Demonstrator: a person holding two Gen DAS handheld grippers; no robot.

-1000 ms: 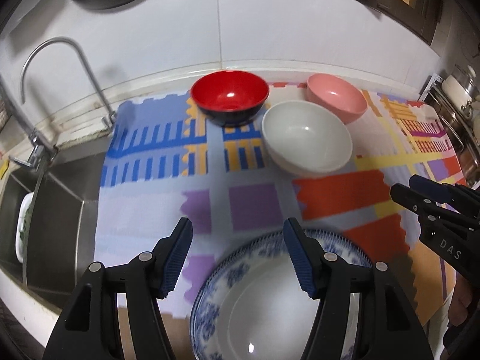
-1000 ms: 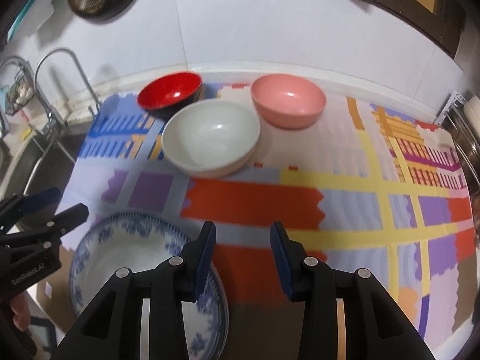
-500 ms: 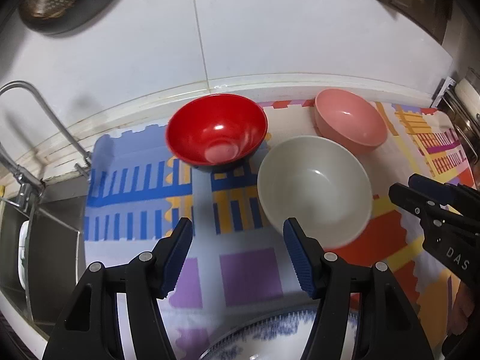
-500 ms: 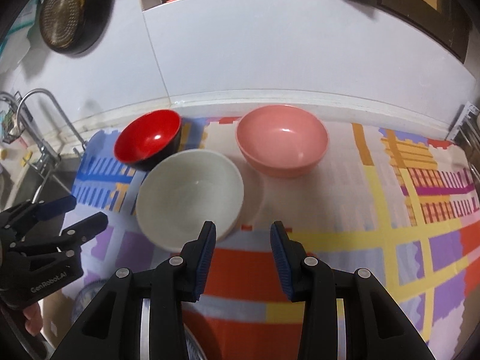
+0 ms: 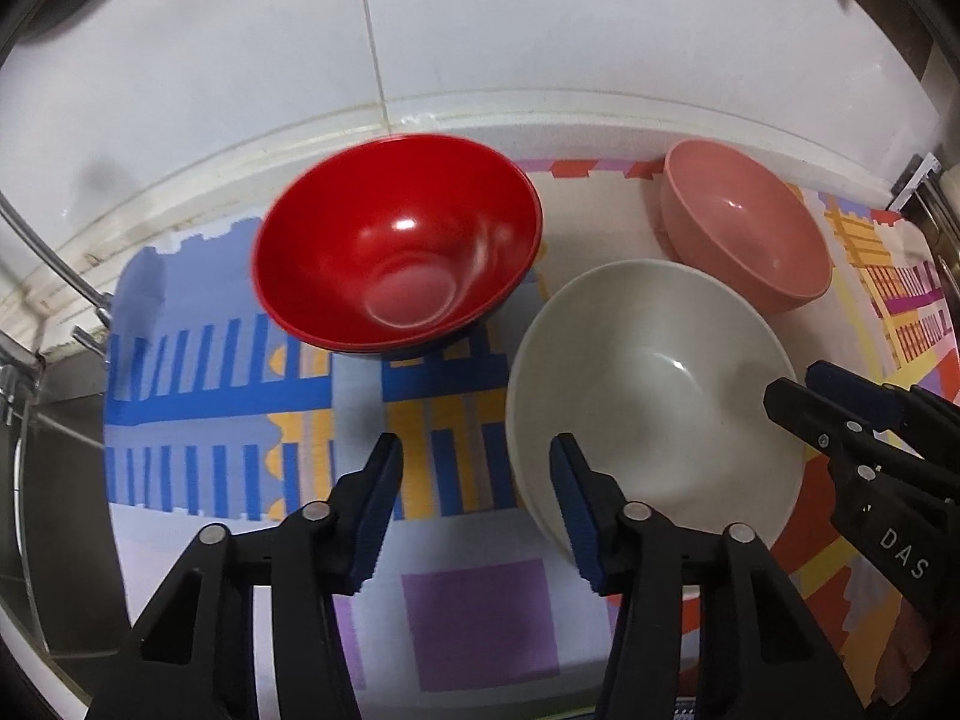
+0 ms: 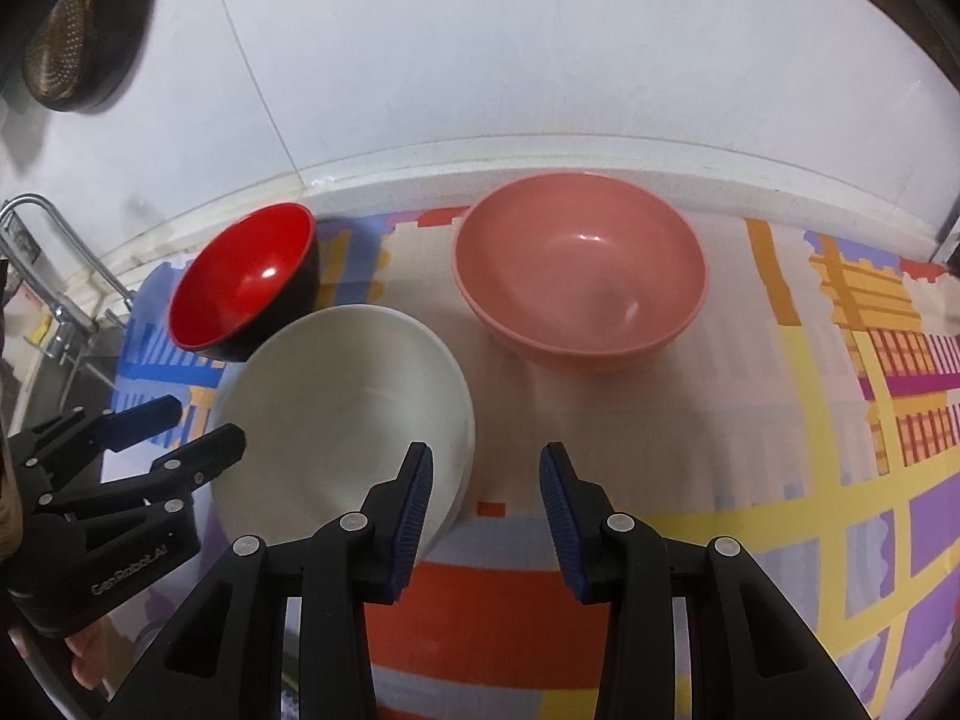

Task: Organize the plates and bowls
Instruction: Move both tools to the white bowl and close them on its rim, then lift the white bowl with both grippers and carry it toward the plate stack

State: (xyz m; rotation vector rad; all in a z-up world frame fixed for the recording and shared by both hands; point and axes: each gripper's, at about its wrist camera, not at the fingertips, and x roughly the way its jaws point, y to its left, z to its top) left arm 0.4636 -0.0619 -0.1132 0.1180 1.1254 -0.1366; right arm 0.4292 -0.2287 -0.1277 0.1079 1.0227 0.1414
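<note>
Three bowls sit on the patterned mat (image 6: 810, 480) that covers the table, all upright, near the white tiled wall (image 6: 540, 60).

Red bowl (image 5: 396, 252), black outside, farthest left, close to the back edge. White bowl (image 5: 654, 396) in front and to its right; in the right wrist view their rims look touching or nearly so, cannot tell which. Pink bowl (image 6: 579, 270) at the back right, just beside the white one, a narrow strip of mat showing between them.

My left gripper (image 5: 477, 504): jaws apart, nothing between them. Its right finger overlaps the near-left rim of the white bowl in the left wrist view; contact cannot be told. The red bowl lies straight ahead.

My right gripper (image 6: 486, 510): jaws apart, holding nothing. Left finger sits over the white bowl's right rim, right finger over bare mat. Pink bowl ahead.

Faucet (image 6: 54, 252) at far left, by the sink edge.
</note>
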